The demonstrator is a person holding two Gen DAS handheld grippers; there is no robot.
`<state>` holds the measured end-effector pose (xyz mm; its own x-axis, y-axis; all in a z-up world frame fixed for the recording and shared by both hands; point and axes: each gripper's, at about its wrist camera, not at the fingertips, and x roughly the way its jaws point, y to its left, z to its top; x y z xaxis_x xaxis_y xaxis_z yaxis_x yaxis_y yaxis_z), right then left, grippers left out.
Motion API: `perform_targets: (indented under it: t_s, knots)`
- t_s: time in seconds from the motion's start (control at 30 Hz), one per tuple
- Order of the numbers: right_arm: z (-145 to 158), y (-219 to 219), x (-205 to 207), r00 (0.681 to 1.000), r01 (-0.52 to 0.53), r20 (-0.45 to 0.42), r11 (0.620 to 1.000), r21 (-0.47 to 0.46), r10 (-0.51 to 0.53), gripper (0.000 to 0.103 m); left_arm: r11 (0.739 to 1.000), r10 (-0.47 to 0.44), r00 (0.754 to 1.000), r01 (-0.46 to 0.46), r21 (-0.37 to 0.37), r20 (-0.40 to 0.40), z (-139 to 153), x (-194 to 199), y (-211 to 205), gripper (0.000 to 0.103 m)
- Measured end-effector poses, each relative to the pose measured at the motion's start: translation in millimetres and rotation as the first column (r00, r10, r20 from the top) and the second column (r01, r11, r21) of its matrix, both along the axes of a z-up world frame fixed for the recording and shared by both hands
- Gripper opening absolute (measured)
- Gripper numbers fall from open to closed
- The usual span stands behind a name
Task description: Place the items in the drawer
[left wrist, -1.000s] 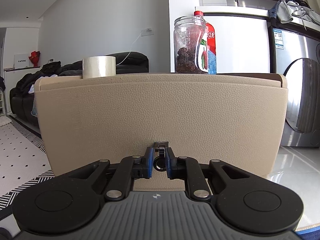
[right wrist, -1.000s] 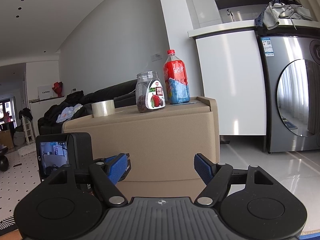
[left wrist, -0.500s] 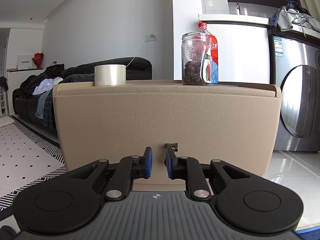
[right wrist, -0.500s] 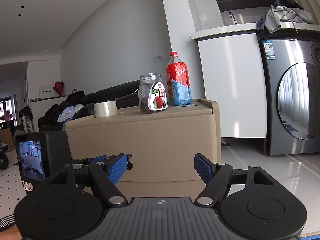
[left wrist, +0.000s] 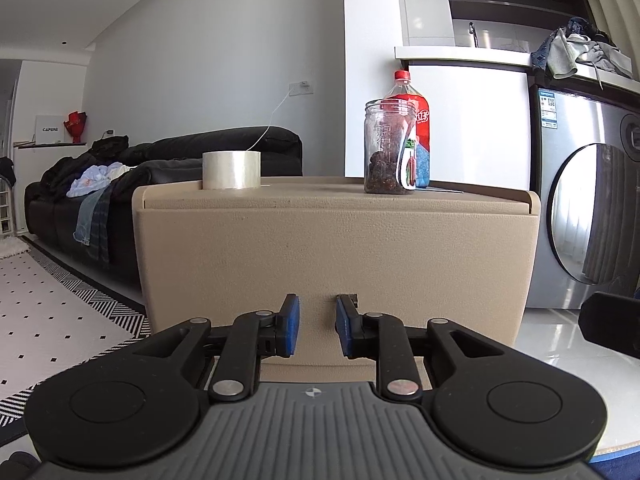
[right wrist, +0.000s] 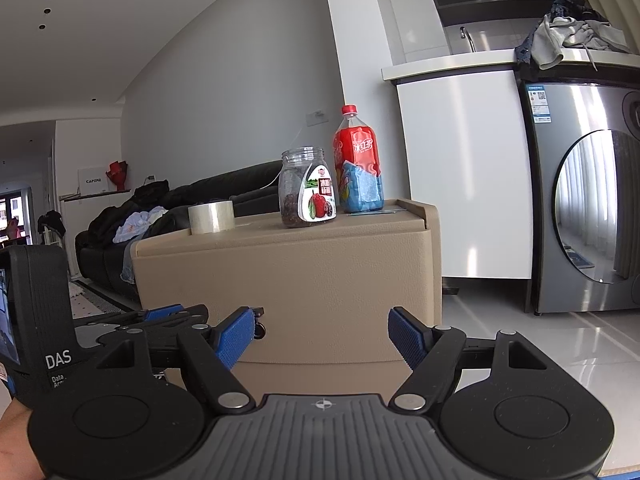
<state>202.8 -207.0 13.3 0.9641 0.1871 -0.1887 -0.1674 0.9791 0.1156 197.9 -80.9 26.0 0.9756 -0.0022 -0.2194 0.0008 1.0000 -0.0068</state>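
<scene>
The left gripper hangs nearest, its two blue pads a small gap apart with nothing between them, just short of the tan drawer front. A small dark pull tab sits low on that front, just beside the right pad. The right gripper has its two pads spread wide and empty, facing the same tan drawer unit from a little to the side. At the lower left of the right wrist view a hand holds the left tool, whose body reads "DAS" and, below that, "Data".

Three items stand on top of the unit: one roll of clear tape toward the left, one clear jar holding dark dried fruit, and one red-capped bottle just behind the jar. The jar's label shows a red fruit and Chinese characters too small to read; the bottle's red-and-blue label likewise.

Farther back are one black sofa strewn with clothes, one steel washing machine with a sticker I cannot read, and a white box lettered "CAPERE".
</scene>
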Motion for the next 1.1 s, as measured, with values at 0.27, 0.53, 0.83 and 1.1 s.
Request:
perform_targets:
  t_s: [0.27,0.53,0.83,1.1]
  knots:
    - [1,-1,-2,1.0,0.004,0.0,1.0,-0.001,-0.004,0.078,1.0,0.003,1.0,-0.003,-0.003,0.01,4,-15,5,0.027]
    - [1,3,-5,1.0,-0.004,0.001,1.0,-0.013,0.004,0.077,1.0,0.006,1.0,-0.006,-0.017,0.015,8,-30,11,0.03]
    - [3,4,-10,1.0,-0.009,0.005,1.0,-0.02,0.009,0.077,0.999,0.028,0.999,-0.028,-0.019,0.015,9,-44,19,0.041]
    - [3,8,-13,1.0,-0.016,0.007,0.999,-0.031,0.016,0.077,0.999,0.035,0.999,-0.035,0.002,0.028,8,-60,24,0.055]
